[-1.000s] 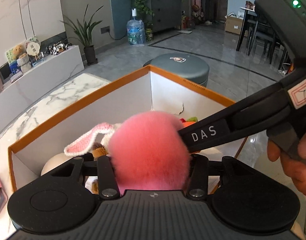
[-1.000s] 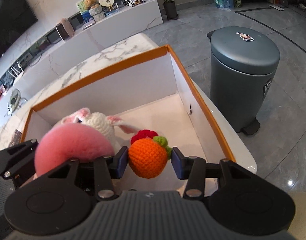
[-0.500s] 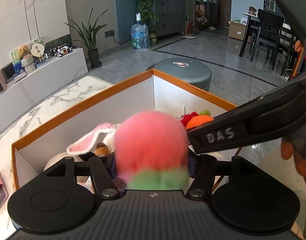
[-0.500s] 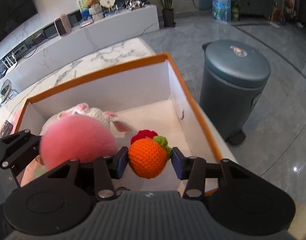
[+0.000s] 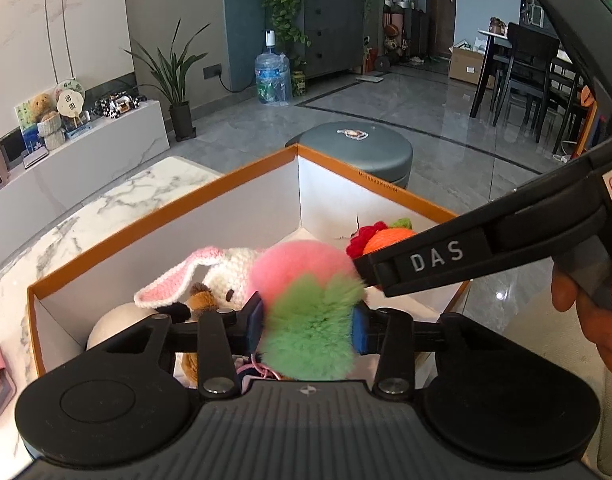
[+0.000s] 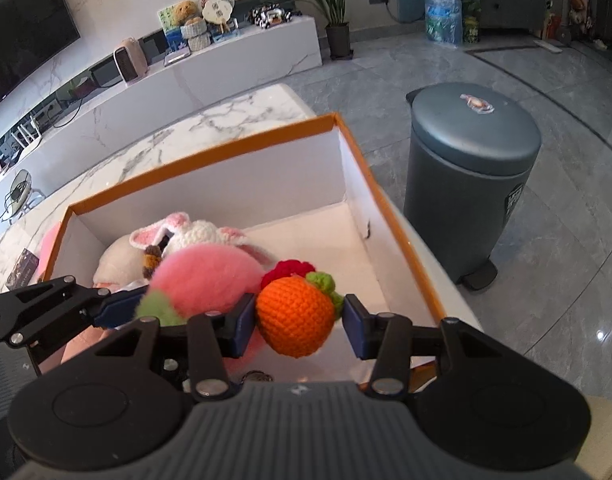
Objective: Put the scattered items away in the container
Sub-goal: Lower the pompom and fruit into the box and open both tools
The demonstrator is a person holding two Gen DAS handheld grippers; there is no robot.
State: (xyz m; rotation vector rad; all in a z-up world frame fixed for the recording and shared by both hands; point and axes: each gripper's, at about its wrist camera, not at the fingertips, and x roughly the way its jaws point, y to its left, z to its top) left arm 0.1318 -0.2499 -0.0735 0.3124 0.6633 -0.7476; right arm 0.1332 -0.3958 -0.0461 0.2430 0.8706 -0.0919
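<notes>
- The pink-and-green pompom (image 5: 306, 304) is being pinched between the jaws of the left hand-held gripper (image 5: 307, 326) and is being held above the box (image 5: 154, 216) — presumably so that it can be dropped onto the pile inside.
- The crocheted orange (image 6: 296, 320) is being gripped by the right hand-held gripper (image 6: 298, 326) over the box's emptier near-right part, where free floor is being offered.
- The crocheted bunny (image 6: 186, 236) is already lying inside with other soft toys.
- The box is being carried by the marble bench (image 6: 194, 128), beside a grey bin (image 6: 471, 168) on the floor.
</notes>
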